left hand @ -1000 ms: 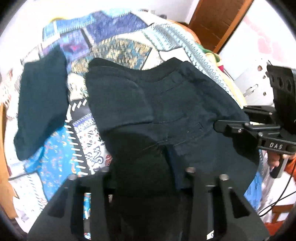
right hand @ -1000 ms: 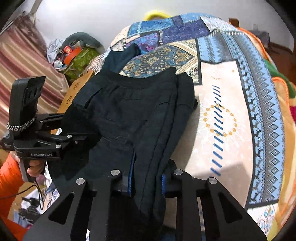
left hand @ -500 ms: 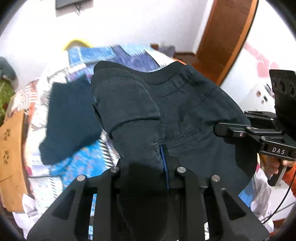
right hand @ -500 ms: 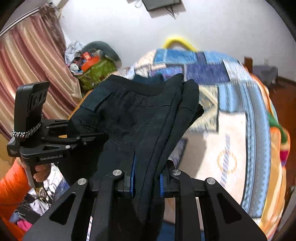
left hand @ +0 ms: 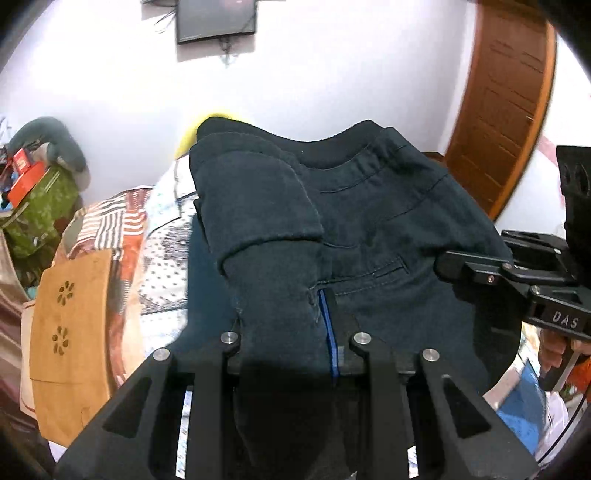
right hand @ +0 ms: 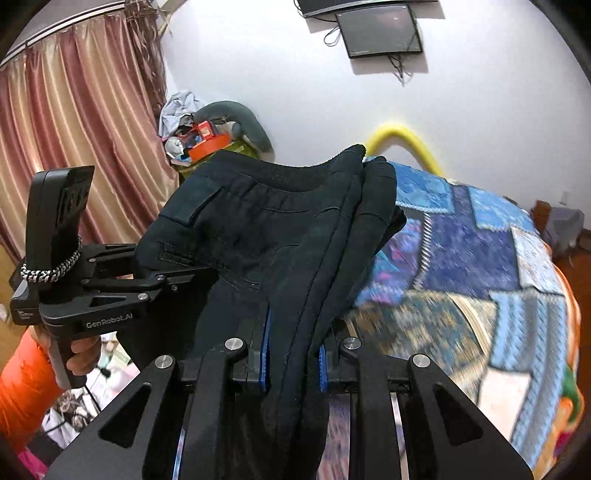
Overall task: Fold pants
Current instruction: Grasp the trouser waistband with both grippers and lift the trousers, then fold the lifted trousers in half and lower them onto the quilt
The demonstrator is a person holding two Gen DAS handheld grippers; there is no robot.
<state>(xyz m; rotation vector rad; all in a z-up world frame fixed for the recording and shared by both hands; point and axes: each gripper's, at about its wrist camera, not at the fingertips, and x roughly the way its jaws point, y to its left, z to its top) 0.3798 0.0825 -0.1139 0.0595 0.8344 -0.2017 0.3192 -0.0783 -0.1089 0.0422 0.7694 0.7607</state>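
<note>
Folded dark navy pants point(left hand: 362, 229) are held up in the air between both grippers, above the patchwork bedspread point(right hand: 480, 266). My left gripper point(left hand: 291, 332) is shut on one side edge of the pants. My right gripper point(right hand: 293, 350) is shut on the opposite folded edge of the pants point(right hand: 258, 229). Each gripper shows in the other's view: the right one at the right in the left wrist view point(left hand: 517, 273), the left one at the left in the right wrist view point(right hand: 110, 291). The waistband points away from me, toward the wall.
A wooden board point(left hand: 70, 325) stands at the bed's left side. A pile of bags and clutter point(right hand: 207, 136) sits by the curtain point(right hand: 74, 147). A wooden door point(left hand: 506, 92) is at the right. A yellow hoop point(right hand: 402, 140) and a wall screen point(right hand: 380, 29) are behind the bed.
Both grippers have lifted the folded pants off the bed and tilted up, so the far wall now fills the views. The other dark garment on the bed has dropped from view.
</note>
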